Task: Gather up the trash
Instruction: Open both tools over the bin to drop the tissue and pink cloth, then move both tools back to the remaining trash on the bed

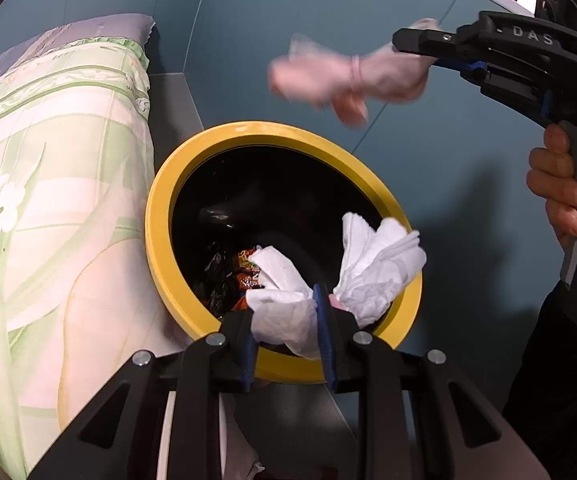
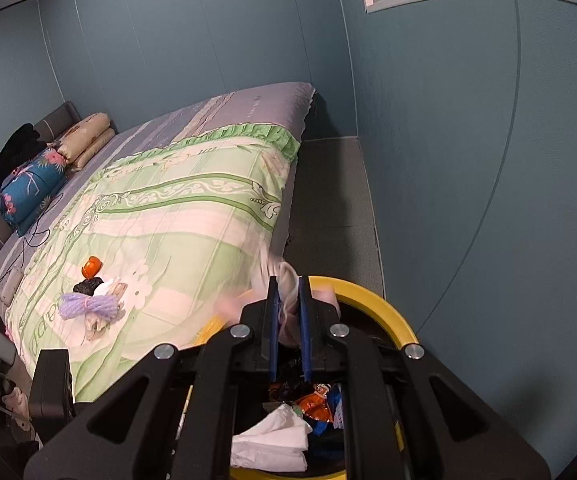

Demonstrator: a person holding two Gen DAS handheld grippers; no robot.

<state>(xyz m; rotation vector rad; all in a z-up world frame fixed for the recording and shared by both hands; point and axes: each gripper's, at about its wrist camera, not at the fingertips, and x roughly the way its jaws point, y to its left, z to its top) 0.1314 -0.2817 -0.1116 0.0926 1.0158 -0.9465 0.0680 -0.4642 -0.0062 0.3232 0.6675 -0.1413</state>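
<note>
Our left gripper jaws pinch soft, featherlight white tissue over the yellow-rimmed bin. Our right gripper jaws clamp a limp pink cloth by its end; it dangles freely beyond them.

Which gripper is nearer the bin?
Left. The left gripper holds tissue right at the bin rim; the right gripper holds pink trash higher above it.

A home bedroom is shown by a bed covered with a floral quilt, pillows stacked at its headboard.
</note>
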